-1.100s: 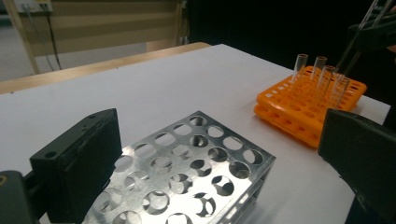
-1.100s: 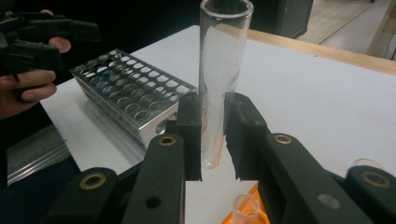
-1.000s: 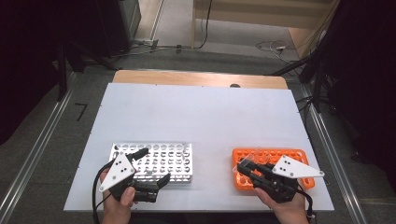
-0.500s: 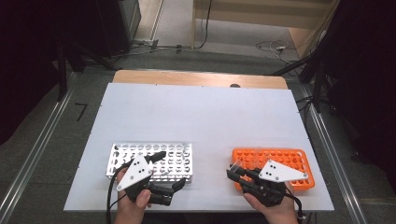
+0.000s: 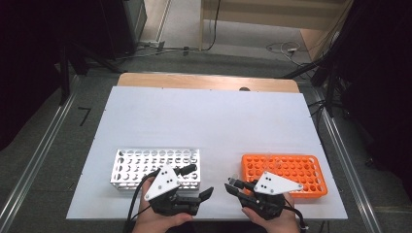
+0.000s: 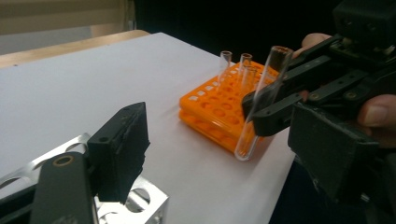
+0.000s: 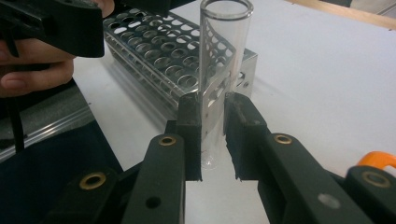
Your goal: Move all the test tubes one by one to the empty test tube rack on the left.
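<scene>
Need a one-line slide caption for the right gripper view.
Right gripper clamps a clear test tube upright, with the metal tube rack on the white table behind it.

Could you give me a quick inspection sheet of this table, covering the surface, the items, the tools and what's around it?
Surface: white table, bare in the middle.
Job's things: clear test tube held upright; orange rack with a few tubes; metal rack.
Clutter: nothing seen.
Grippers: right gripper clamped on the tube; left gripper open, holding nothing.
Cables: black cable trailing from the left gripper.
Surroundings: grey floor, loose floor wires, dark equipment.
</scene>
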Tool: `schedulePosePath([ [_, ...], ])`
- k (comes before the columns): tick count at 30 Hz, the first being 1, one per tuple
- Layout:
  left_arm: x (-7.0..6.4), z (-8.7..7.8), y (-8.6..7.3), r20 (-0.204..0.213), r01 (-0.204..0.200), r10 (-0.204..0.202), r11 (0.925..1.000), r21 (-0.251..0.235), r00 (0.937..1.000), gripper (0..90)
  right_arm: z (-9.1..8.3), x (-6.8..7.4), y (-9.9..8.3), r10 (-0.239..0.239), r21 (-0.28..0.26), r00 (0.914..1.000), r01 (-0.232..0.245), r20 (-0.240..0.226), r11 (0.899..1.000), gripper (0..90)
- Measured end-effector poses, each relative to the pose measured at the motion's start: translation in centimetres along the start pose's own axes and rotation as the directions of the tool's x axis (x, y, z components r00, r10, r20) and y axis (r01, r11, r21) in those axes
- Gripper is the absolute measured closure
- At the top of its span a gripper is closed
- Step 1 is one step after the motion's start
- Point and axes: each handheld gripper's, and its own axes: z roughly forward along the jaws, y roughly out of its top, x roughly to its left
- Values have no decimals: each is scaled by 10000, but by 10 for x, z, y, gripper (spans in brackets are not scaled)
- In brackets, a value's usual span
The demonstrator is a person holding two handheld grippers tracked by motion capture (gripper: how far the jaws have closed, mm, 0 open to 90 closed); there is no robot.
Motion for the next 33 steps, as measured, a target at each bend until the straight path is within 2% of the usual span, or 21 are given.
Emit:
schedulePosePath([
  [2, -3, 3, 1, 138, -19, 19, 10000, 10, 9999, 249, 1, 1, 0, -11, 47, 10000, 11, -31, 10000, 741],
  [4, -5, 6, 3, 317, 0, 0, 10000, -20, 9995, 324, 5, 4, -1, -117, 146, 9999, 118, -79, 9998, 740],
  [7, -10, 12, 5, 572, -109, 104, 9999, 83, 9983, 393, 8, 6, -1, -196, 192, 9997, 198, -142, 9996, 741],
  [21, -24, 27, 5, 1104, -593, 547, 9975, 390, 9924, 616, 13, 15, -2, -447, 341, 9985, 458, -308, 9984, 741],
  [25, -27, 29, 4, 1001, -734, 683, 9961, 487, 9926, 647, 14, 16, -2, -539, 360, 9977, 554, -402, 9978, 741],
  [33, -26, 30, 5, 812, -676, 633, 9964, 509, 9947, 716, 15, 20, -2, -691, 407, 9961, 713, -548, 9966, 741],
])
